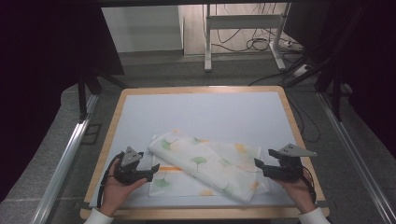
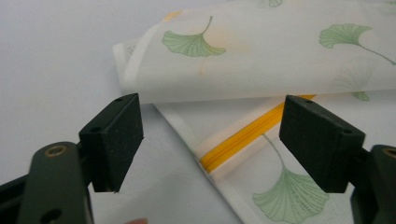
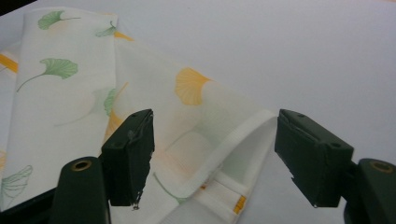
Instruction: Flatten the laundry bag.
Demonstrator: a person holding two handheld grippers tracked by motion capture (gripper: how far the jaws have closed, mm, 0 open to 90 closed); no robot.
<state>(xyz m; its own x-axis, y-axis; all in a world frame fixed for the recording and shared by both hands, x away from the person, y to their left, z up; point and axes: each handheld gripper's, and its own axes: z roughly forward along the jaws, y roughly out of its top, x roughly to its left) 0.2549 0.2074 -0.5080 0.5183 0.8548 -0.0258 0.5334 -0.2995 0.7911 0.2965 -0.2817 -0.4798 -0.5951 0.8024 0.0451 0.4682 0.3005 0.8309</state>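
High view, near edge: the person's two hands enter from the bottom, each holding a gripper, one at either end of a ginkgo-print cloth (image 1: 205, 165).
Left gripper (image 1: 152, 170): jaws spread wide, nothing between the pads; it sits at the cloth's left end, over the lower layer.
Right gripper (image 1: 259, 166): jaws likewise wide apart and empty, just at the cloth's right end.
Cloth position: lying loosely folded on the near half of the table, slanting from upper left to lower right, with one flap lapped over a flatter layer.
Left gripper view, detail: a yellow stripe (image 2: 243, 140) and a white hem run between the open jaws; the folded flap lies just beyond.
Right gripper view, detail: a raised hemmed corner (image 3: 247, 130) stands between the jaws, untouched by either pad.
Step in hand (judgement): seizing both ends, probably to spread or refold the cloth.
Technique (judgement): slide one pad under the hem, close on a single layer, and match the two grips before lifting, as the thin fabric may slip or bunch.
Surface: pale blue-grey mat (image 1: 205, 116) on a table with a light wooden rim (image 1: 112, 128).
Room: grey floor, black curtains at both sides, a white metal stand (image 1: 243, 28) and loose cables (image 1: 261, 44) beyond.
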